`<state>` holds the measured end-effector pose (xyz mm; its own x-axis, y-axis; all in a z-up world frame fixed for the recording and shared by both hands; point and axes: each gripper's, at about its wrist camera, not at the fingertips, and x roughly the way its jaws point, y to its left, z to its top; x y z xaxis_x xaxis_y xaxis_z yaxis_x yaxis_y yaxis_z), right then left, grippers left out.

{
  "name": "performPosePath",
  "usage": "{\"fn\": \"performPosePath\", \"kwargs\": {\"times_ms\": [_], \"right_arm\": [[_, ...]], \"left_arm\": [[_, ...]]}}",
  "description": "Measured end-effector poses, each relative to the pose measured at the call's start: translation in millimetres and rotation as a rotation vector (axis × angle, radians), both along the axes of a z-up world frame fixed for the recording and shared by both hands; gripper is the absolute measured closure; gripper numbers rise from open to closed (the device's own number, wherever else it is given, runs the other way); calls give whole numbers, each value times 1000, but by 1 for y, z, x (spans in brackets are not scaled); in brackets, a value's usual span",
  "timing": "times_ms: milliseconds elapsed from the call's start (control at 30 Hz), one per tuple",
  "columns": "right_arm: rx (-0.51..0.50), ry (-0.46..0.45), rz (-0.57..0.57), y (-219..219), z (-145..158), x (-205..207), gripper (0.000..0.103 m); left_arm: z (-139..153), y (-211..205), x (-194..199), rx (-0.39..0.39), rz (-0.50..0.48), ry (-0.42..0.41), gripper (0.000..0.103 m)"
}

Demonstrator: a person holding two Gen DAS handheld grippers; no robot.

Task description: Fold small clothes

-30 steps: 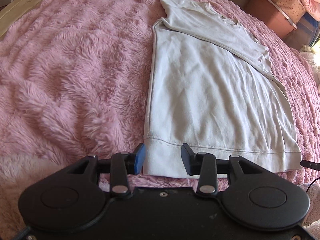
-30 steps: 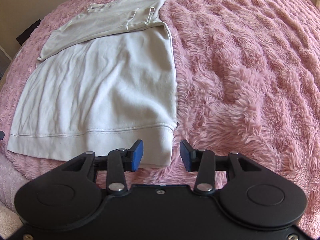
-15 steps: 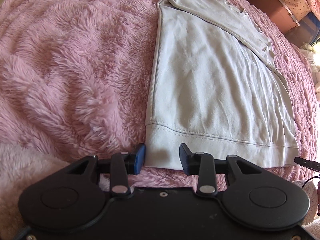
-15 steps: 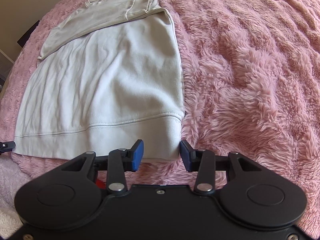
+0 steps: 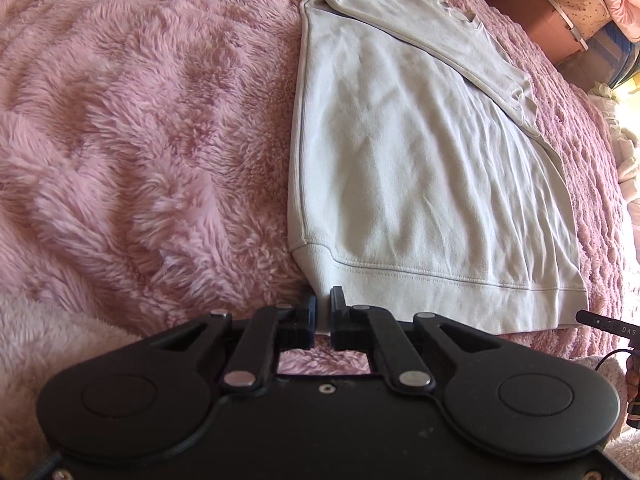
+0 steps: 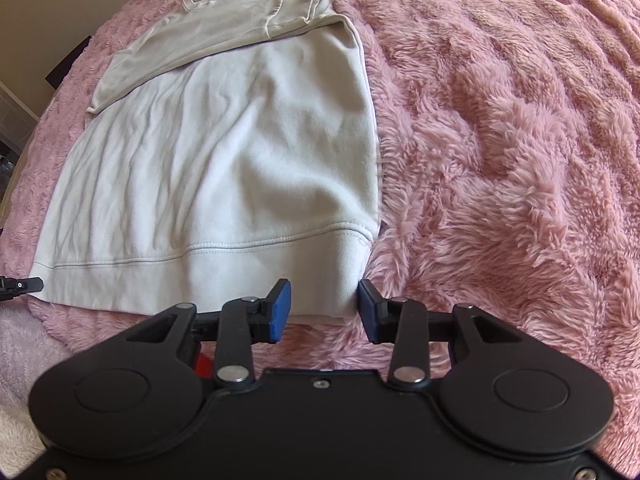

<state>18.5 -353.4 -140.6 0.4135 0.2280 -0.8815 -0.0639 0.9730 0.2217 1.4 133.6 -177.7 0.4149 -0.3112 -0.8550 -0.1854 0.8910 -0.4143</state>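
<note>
Sweatshirt (image 5: 420, 184) hem corner between left gripper (image 5: 323, 312) pads

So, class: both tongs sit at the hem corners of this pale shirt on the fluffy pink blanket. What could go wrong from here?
1. The left tongs pinch only the very corner of the shirt; it may slip out when lifted.
2. The right tongs are open around the other hem corner; lifting now would probably drag the shirt askew.
3. The blanket's long pile could get nipped along with the hem.
</note>
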Motion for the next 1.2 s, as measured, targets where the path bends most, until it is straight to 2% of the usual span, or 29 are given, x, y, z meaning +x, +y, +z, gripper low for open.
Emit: {"fn": "performPosePath", "kwargs": {"times_ms": [100, 133, 167, 267, 367, 533, 600, 667, 900, 1067, 1200], "right_arm": [[0, 10, -9, -1, -1, 1, 76], [2, 15, -13, -1, -2, 1, 85], [5, 18, -16, -2, -2, 1, 90], [32, 11, -30, -5, -1, 1, 91], [107, 10, -69, -11, -1, 1, 92], [178, -21, -115, -15, 4, 2, 93], [237, -50, -131, -16, 11, 3, 94], [280, -83, -142, -17, 20, 8, 94], [384, -226, -181, -22, 60, 51, 94], [423, -341, -221, -31, 80, 101, 94], [471, -371, -278, -38, 83, 148, 95]], "left_arm": [[1, 2, -1, -1, 0, 1, 100], [1, 2, -2, -3, -1, -2, 100], [2, 2, -2, -5, -3, -6, 100], [2, 4, -3, -16, -9, -17, 101], [3, 7, -3, -33, 1, -20, 101], [18, 16, -5, -126, 29, -65, 102], [30, 23, -1, -185, 56, -99, 102], [43, 26, 6, -203, 46, -144, 102], [88, 39, 62, -259, 22, -277, 102], [101, 57, 124, -307, 56, -312, 103], [106, 76, 186, -346, 89, -329, 103]]}}
